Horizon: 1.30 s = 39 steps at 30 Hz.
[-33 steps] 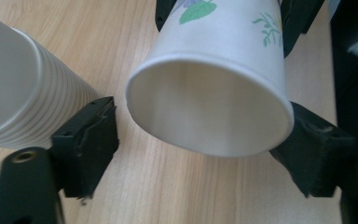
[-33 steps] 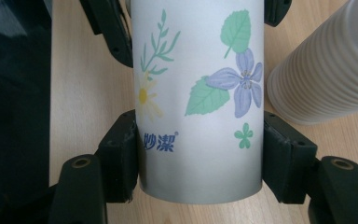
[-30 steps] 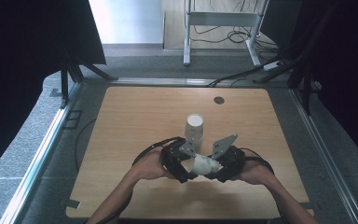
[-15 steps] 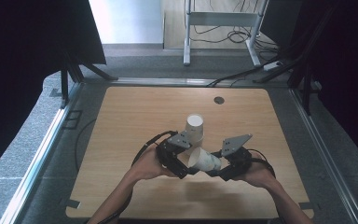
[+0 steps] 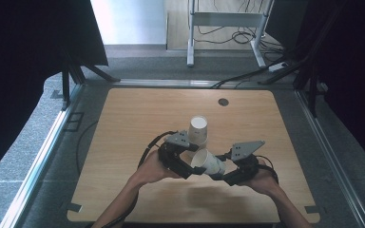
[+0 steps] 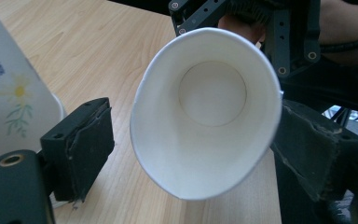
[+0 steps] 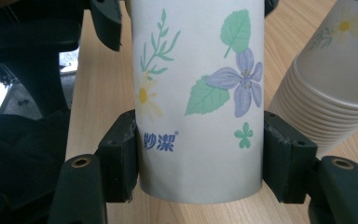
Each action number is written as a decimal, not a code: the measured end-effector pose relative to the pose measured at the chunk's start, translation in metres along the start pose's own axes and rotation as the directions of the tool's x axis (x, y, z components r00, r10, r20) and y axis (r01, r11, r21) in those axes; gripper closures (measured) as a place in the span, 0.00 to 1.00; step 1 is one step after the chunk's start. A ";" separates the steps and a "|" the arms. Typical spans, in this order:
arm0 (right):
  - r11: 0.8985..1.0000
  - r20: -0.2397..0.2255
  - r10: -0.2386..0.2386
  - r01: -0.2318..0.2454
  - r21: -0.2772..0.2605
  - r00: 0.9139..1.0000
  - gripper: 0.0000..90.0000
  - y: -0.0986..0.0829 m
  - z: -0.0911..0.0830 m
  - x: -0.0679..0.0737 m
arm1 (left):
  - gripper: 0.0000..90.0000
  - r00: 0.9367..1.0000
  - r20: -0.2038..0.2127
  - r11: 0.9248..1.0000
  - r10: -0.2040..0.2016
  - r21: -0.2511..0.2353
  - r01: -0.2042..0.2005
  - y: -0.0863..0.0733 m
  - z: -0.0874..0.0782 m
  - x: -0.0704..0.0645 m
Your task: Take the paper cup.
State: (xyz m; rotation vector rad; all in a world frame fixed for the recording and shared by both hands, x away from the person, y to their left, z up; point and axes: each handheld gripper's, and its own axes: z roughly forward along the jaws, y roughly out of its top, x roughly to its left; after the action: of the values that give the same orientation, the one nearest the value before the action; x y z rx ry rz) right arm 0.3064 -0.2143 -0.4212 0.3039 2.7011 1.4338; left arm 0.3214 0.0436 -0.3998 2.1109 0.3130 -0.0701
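Observation:
A single flowered paper cup [image 5: 209, 162] lies sideways above the table between both grippers. My right gripper [image 7: 200, 158] is shut on its printed wall [image 7: 200, 93], with a pad pressed on each side near the base. The cup's open mouth [image 6: 209, 116] faces my left gripper [image 6: 196, 149], which is open around the rim: the left pad [image 6: 81, 144] stands apart from it and the other pad [image 6: 307, 149] is right at the rim. An upside-down stack of the same cups [image 5: 198, 128] stands just behind the grippers, also visible as the stack [image 7: 340, 74] beside the held cup.
The wooden table [image 5: 123, 142] has a round dark grommet [image 5: 223, 101] near its far edge. Cables trail from both grippers over the tabletop. A white metal frame [image 5: 228, 19] and floor cables lie beyond the table; dark curtains flank both sides.
The right gripper has shifted a little to the right with the cup in it. The left gripper has edged slightly toward the stack. The stack has not moved.

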 end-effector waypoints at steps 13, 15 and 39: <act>1.000 -0.032 -0.017 0.016 -0.015 0.999 0.41 -0.002 0.001 0.000 | 0.29 0.998 0.054 0.999 0.025 -0.023 -0.024 0.001 0.006 0.000; 1.000 -0.038 -0.013 0.012 -0.021 0.999 0.41 -0.003 0.002 -0.001 | 0.32 0.998 0.059 0.999 0.025 -0.031 -0.023 0.000 0.005 0.000; 1.000 0.010 0.028 -0.028 0.006 1.000 0.22 -0.007 0.008 -0.006 | 0.37 0.997 -0.015 0.997 0.074 0.039 -0.073 0.007 0.000 -0.003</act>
State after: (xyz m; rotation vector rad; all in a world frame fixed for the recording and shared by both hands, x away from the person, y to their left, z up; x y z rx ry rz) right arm 0.3122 -0.2133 -0.4318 0.3492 2.7049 1.4270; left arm 0.3201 0.0394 -0.3934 2.1600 0.2451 -0.0161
